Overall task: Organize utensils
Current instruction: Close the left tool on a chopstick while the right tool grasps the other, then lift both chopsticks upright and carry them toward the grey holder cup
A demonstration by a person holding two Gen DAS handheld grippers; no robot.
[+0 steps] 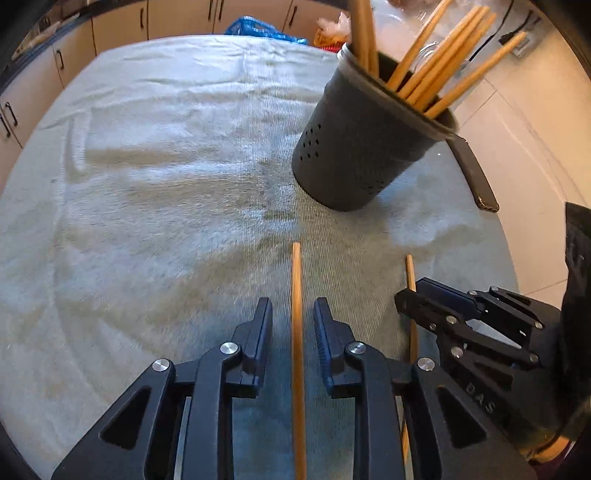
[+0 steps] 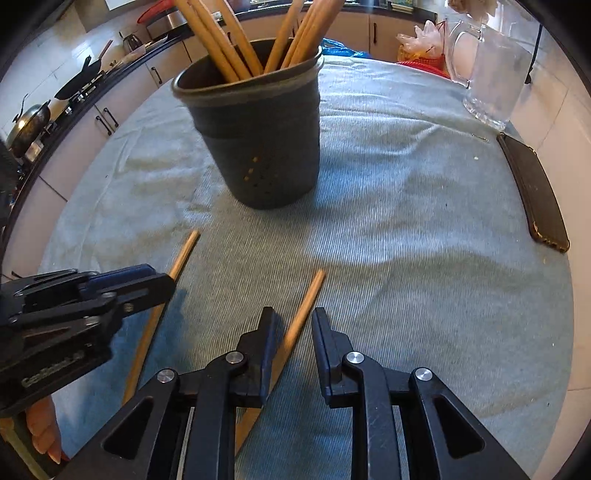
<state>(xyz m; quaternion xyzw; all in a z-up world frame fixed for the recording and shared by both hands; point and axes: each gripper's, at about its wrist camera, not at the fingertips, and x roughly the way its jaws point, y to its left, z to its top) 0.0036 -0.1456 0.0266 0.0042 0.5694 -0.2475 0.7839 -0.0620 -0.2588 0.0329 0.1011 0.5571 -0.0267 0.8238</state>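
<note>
A dark grey perforated utensil holder (image 1: 354, 147) (image 2: 258, 144) stands on the towel with several wooden chopsticks (image 1: 439, 70) (image 2: 221, 40) in it. Two loose chopsticks lie on the towel. My left gripper (image 1: 293, 314) is open and straddles one chopstick (image 1: 296, 295), which runs between its fingers without touching them. In the right wrist view this chopstick (image 2: 181, 258) passes under the left gripper (image 2: 162, 288). My right gripper (image 2: 293, 325) is open over the other chopstick (image 2: 303, 310), which runs under its left finger. The right gripper (image 1: 410, 295) also shows beside that chopstick (image 1: 410, 269) in the left wrist view.
A pale blue-green towel (image 1: 166, 184) (image 2: 406, 221) covers the table. A dark phone (image 2: 532, 192) (image 1: 476, 173) lies near the right edge. A glass jug (image 2: 491, 66) stands at the back right. Kitchen cabinets (image 1: 118, 26) and a stove with pans (image 2: 33, 122) lie beyond the table.
</note>
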